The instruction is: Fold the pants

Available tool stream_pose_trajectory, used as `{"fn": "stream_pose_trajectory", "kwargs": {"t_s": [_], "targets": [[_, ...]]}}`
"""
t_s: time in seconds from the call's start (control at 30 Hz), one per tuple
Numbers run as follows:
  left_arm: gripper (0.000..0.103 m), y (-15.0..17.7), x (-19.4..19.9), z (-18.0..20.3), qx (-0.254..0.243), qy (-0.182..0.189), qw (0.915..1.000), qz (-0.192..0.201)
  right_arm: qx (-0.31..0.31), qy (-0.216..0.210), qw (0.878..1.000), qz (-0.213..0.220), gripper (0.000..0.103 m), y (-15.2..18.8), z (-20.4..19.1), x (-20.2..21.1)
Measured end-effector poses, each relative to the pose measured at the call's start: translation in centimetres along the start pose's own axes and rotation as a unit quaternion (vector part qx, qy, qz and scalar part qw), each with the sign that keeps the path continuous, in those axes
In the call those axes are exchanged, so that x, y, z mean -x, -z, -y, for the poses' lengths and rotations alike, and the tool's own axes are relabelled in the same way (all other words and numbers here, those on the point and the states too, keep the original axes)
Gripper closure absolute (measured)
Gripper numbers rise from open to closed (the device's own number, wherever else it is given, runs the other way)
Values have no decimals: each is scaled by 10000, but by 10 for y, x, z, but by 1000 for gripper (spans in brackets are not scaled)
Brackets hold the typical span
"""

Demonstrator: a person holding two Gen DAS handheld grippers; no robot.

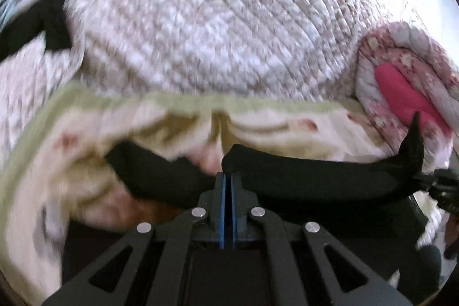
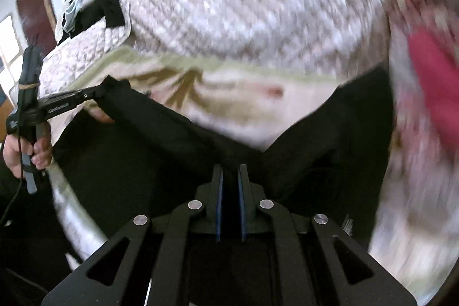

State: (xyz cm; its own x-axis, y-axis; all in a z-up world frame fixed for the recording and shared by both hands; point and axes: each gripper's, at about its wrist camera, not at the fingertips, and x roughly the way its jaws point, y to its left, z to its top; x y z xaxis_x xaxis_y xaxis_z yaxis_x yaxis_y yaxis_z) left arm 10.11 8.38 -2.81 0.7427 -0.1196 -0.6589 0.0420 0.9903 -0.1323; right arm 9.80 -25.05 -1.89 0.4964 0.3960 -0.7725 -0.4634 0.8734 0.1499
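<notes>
Both tools — left tool [image 1: 228, 177], right tool [image 2: 229, 171] — clamp the black pants [image 2: 178, 128] over the quilted bed [image 1: 200, 19].

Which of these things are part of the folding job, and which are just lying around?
Part of the job:
- black pants
- left gripper, shut on the pants
- right gripper, shut on the pants

Just lying about:
- quilted cover
- floral sheet
- pink quilt
- dark clothes at the far edge
</notes>
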Motion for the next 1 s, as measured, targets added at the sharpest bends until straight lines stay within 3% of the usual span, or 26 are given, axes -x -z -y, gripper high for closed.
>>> {"fn": "stream_pose_trajectory", "kwargs": {"t_s": [0.13,0.23,0.33,0.53,0.63,0.67,0.83,1.0], "targets": [[99,53,1,0,161,67,9984,-530,-522,51,9976,-459,93,45,3,-20],[98,80,-1,-2,237,17,9962,-838,-758,28,9964,-378,88,54,3,-14],[98,90,9,-6,331,35,9956,-874,-1020,-55,9942,-339,80,61,1,-5],[93,87,29,-18,439,-109,9959,-782,-1934,-288,9807,-41,46,85,12,25],[71,74,28,-18,418,-145,9969,-654,-2381,-203,9710,105,45,92,24,33],[67,68,24,-16,391,-173,9971,-633,-2490,-176,9682,140,45,93,27,34],[67,48,-5,2,58,-327,9975,-628,-3182,-73,9474,341,45,98,56,40],[67,36,-43,4,60,-526,9954,-797,-3685,-96,9282,511,45,98,75,39]]}}
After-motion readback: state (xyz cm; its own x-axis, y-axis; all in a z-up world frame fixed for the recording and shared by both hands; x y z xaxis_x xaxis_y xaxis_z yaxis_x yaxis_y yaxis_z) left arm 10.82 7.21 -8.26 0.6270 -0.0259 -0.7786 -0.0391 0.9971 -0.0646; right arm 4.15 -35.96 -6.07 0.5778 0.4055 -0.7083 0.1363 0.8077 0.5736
